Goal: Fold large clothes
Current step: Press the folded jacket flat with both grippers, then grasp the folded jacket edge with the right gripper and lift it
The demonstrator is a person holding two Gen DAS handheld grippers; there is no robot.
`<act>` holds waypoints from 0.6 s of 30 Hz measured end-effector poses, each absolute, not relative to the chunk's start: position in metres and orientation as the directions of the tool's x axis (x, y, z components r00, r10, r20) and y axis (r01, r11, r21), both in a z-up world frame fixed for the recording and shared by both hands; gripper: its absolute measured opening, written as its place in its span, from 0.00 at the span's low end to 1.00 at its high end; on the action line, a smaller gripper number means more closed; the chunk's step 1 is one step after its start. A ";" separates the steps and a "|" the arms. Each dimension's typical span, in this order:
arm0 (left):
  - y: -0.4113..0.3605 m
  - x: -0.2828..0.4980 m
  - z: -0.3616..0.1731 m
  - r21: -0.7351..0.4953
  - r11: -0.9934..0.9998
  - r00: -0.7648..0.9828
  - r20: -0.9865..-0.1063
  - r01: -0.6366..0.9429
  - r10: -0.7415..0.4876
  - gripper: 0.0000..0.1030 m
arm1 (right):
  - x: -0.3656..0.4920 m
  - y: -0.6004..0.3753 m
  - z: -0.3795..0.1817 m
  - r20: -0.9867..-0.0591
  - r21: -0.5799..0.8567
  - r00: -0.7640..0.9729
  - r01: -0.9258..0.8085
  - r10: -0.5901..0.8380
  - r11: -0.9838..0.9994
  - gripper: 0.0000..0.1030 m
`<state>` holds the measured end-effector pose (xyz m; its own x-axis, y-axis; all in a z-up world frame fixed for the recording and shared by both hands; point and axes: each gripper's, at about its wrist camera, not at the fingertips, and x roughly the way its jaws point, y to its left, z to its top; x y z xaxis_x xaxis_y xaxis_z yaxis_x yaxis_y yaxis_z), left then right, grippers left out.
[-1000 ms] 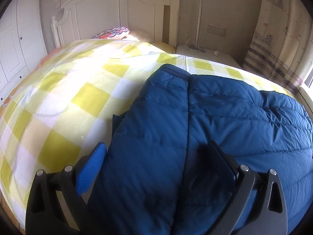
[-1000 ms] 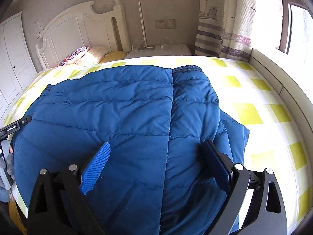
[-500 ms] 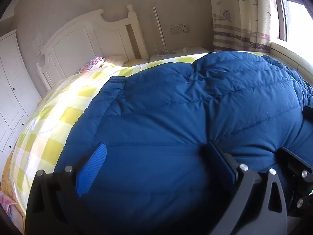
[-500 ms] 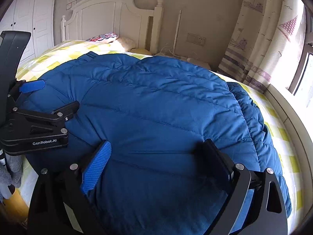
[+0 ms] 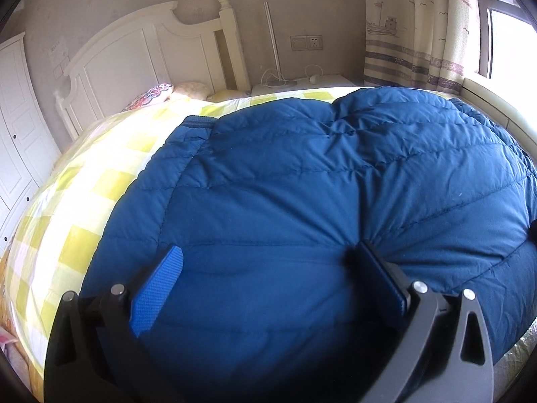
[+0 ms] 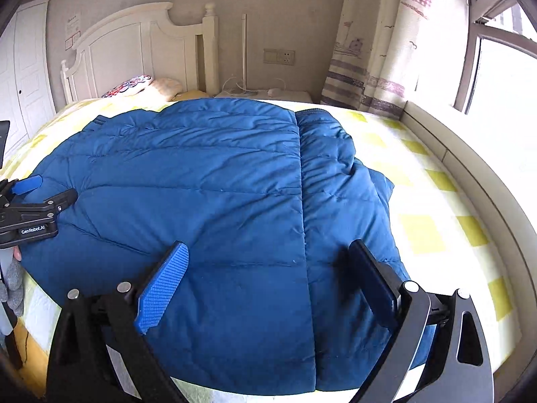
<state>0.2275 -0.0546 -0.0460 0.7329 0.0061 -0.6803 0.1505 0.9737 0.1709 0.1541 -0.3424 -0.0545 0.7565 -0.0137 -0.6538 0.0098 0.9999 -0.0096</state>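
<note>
Blue quilted down, the jacket [image 5: 302,208] lay spread across the yellow-and-white checked bedsheet [image 5: 84,201], filling the centre of both views. In the left wrist view your left gripper [image 5: 268,275] hovered low over the near part of the jacket, its jaws spread wide, with fabric bulging between the blue pad [image 5: 157,288] at 8 o'clock and the dark pad at 4 o'clock; whether either pad touched the cloth could not be told. In the right wrist view your right gripper [image 6: 268,275] likewise stood with jaws spread over the jacket [image 6: 218,201], pinching nothing.

Only the right wrist view showed the vertical seam [image 6: 302,201] running down the jacket, and the lumpy folded portion right of it reaching toward the bare sheet [image 6: 436,208] at 3 o'clock. It alone showed your left gripper [image 6: 43,193] from outside, at 9 o'clock, at the jacket's left edge, and the window [image 6: 503,67] at 2 o'clock. Only the left wrist view showed the ribbed hem or cuff band [image 5: 198,122] at 11 o'clock.

Around the jacket, both views held the white headboard [image 5: 151,63], pillows [image 5: 157,92] at its foot, a bedside table [image 5: 302,84] with a white cable, a wall socket [image 5: 305,42], and a patterned curtain [image 5: 412,23]. The jacket hid most of the bed.
</note>
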 end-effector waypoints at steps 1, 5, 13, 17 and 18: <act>-0.054 0.227 -0.046 0.171 0.974 0.733 -0.680 0.150 0.006 0.98 | 0.153 -0.347 -0.058 -0.651 0.009 0.759 0.007 0.001 1.000 0.89; -0.054 0.227 -0.046 0.173 0.974 0.733 -0.680 0.149 0.009 0.98 | 0.153 -0.342 -0.057 -0.653 -0.013 0.757 0.031 -0.032 0.999 0.89; -0.055 0.225 -0.045 0.185 0.973 0.737 -0.675 0.141 0.022 0.98 | 0.136 -0.271 -0.048 -0.619 -0.135 0.785 -0.129 0.018 0.982 0.88; -0.050 0.226 -0.044 0.155 0.977 0.729 -0.684 0.147 -0.001 0.98 | 0.140 -0.283 -0.055 -0.641 -0.073 0.765 -0.134 0.056 0.988 0.89; -0.049 0.226 -0.045 0.150 0.978 0.727 -0.686 0.148 -0.005 0.98 | 0.137 -0.287 -0.052 -0.643 -0.073 0.764 -0.125 0.049 0.989 0.89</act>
